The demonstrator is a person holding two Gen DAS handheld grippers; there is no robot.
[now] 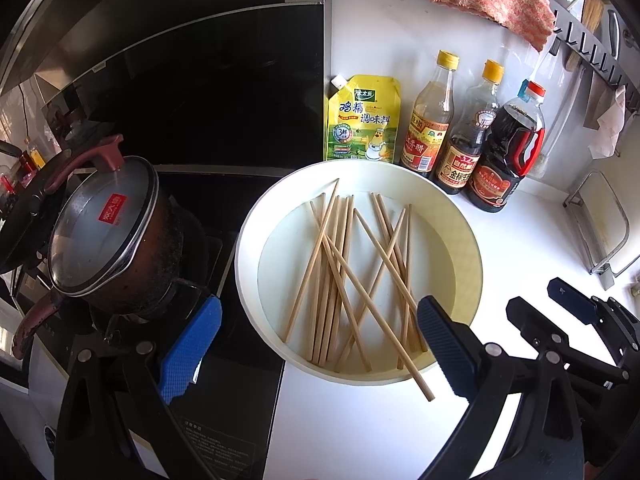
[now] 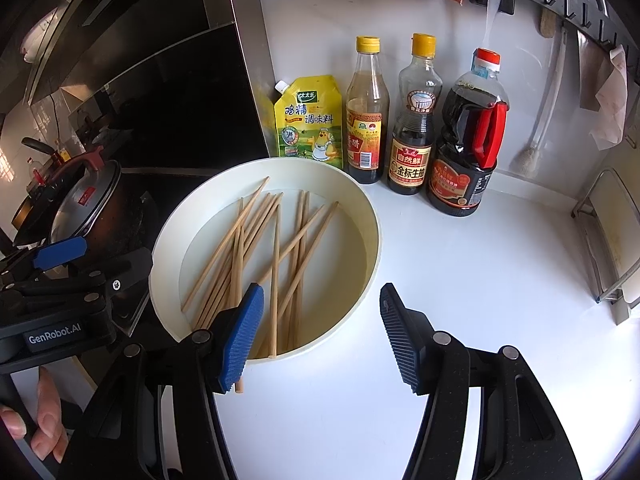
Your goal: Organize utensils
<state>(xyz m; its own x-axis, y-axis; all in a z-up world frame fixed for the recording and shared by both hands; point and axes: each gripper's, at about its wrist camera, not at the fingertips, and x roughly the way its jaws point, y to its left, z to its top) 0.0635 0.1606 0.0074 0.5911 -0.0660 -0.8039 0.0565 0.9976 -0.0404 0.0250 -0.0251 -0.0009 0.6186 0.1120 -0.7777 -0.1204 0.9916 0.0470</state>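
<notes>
**Chopsticks lie loose in the basin as both my grippers hang open above it**

At the far left, a lidded pot [image 1: 108, 232] sits on the stove [image 1: 224, 360], clear of the work. My left gripper [image 1: 316, 344] hovers at the near rim of the white basin [image 1: 248, 248], its jaws spread wide and holding nothing; one blue pad hangs over the stove edge, the other over the basin's near-right rim.

In the middle, the wooden chopsticks [image 1: 340, 264] lie scattered across the basin floor, crossing one another at loose angles rather than in a bundle. One chopstick [image 1: 416, 376] pokes out over the near rim toward the counter [image 1: 360, 432].

My right gripper [image 2: 320, 340] waits just to the right, jaws equally wide and empty, its left pad over the basin's near edge and its right pad over bare counter.

Behind the basin stand a yellow seasoning pouch [image 1: 362, 120] and 3 sauce bottles [image 1: 460, 128]. At the upper right, a wall rack [image 1: 592, 48] with hooks carries a few hanging tools.

As I judge it, the sorting remains open: the sticks are neither gathered nor aligned, and none is gripped. Whether some have already left this basin, I cannot tell from here. No chopstick holder shows clearly in either view.
</notes>
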